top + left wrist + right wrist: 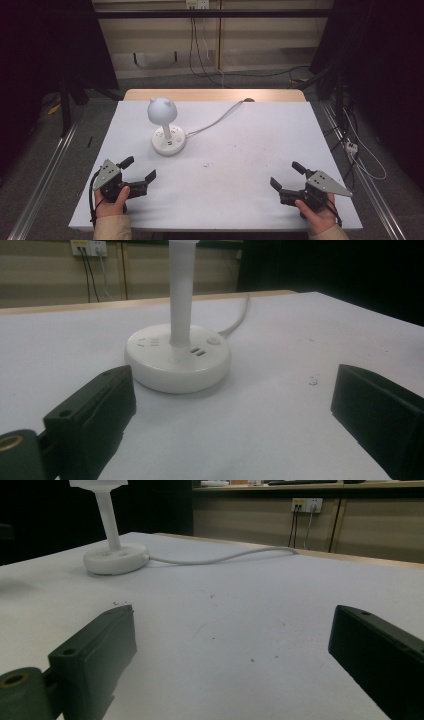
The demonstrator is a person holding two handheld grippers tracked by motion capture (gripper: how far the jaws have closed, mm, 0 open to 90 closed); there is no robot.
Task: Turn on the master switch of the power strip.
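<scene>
While both grippers wait low at the near edge of the white worktop, left gripper and right gripper jaws spread, holding nothing, the white lamp stands far-left, cord trailing back.

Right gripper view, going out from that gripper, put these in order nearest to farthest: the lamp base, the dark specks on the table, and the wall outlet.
From the right gripper:
1. Dark specks, just past its jaws, on the left.
2. Lamp base, farther along the table, upper left.
3. Wall outlet, beyond the table's far edge, upper right.
</scene>
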